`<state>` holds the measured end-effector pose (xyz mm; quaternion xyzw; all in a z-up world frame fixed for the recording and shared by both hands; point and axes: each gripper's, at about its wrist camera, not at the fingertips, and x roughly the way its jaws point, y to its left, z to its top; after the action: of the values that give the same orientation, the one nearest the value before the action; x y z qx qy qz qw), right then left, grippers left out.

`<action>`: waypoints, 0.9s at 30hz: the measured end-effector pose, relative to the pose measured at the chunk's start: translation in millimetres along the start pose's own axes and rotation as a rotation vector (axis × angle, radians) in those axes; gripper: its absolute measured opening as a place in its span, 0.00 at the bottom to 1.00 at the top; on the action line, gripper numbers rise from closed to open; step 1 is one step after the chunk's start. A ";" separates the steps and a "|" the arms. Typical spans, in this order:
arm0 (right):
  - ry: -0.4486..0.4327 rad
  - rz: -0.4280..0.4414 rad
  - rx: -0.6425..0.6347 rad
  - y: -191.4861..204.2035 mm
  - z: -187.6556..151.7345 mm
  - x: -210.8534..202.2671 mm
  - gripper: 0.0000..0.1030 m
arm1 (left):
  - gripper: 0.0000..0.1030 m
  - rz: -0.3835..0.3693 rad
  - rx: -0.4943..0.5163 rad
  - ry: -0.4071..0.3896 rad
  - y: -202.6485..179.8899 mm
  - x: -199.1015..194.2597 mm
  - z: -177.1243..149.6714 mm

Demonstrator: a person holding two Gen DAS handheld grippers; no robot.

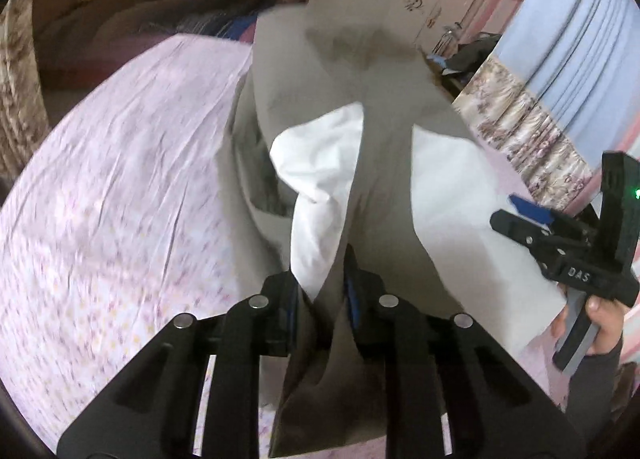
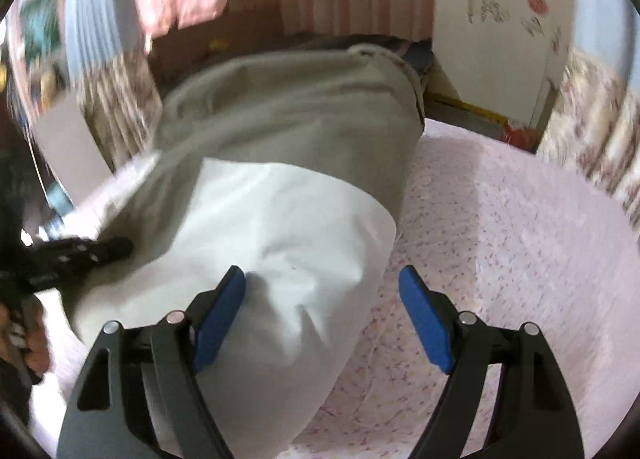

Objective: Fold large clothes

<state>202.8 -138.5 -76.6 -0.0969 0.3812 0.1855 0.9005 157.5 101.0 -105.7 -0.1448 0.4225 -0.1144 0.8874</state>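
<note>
Grey garment [image 2: 288, 111] with white lining [image 2: 280, 227], crumpled and partly lifted. It sits on the pink floral bed [image 2: 500, 239]. One grey fold hangs raised.

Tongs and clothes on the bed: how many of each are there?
Tongs: 2, left tongs pinching the garment, right tongs open
Grey-and-white garment: 1
Floral bedsheet: 1
Total: 4

The bedsheet [image 1: 112, 195] lies bare and flat to the left of the garment [image 1: 384, 163], open to a gripper. Right of the garment the sheet [image 2: 500, 227] is bare too. The raised garment blocks the middle. Curtains [image 1: 532, 139] close the far side; bedding [image 1: 208, 19] is heaped at the head.
</note>
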 end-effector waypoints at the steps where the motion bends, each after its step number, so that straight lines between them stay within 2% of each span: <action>1: 0.005 -0.006 -0.005 -0.2 0.3 2.7 0.77 | 0.20 -0.002 -0.004 0.003 2.7 2.5 -2.8; 4: 0.013 -0.010 0.002 -4.0 -1.1 12.8 0.77 | 0.23 0.007 0.014 0.007 13.5 8.9 -5.3; 9: 0.031 0.033 0.054 -14.9 -3.7 26.4 0.79 | 0.29 0.040 0.055 0.020 12.0 27.9 -4.2; 13: 0.020 0.034 0.052 -17.5 -0.5 28.2 0.79 | 0.30 0.055 0.068 0.026 6.2 29.3 -2.7; 15: 0.002 0.023 0.039 -15.7 0.5 21.7 0.79 | 0.35 0.079 0.088 0.011 2.8 20.4 0.0; 17: -0.016 0.035 0.040 -13.3 1.2 8.1 0.80 | 0.52 0.113 0.099 -0.012 -3.3 11.3 3.7; 18: -0.031 0.059 0.045 -13.1 0.0 -1.3 0.80 | 0.57 0.130 0.103 -0.022 -5.7 4.3 6.5; 22: -0.028 0.128 0.041 -5.9 -9.3 -21.5 0.81 | 0.88 0.143 0.107 -0.054 -11.7 -17.6 13.8; 23: -0.023 0.143 0.036 -3.8 -12.2 -23.5 0.81 | 0.92 0.159 0.117 -0.058 -13.4 -20.9 14.8; 27: 0.005 0.169 0.034 -4.9 -24.6 -14.0 0.81 | 0.92 0.217 0.168 -0.036 -18.2 -22.7 17.3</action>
<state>179.8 -154.4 -83.4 -0.0494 0.3934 0.2540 0.8822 155.6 94.1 -72.5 -0.0254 0.4085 -0.0501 0.9110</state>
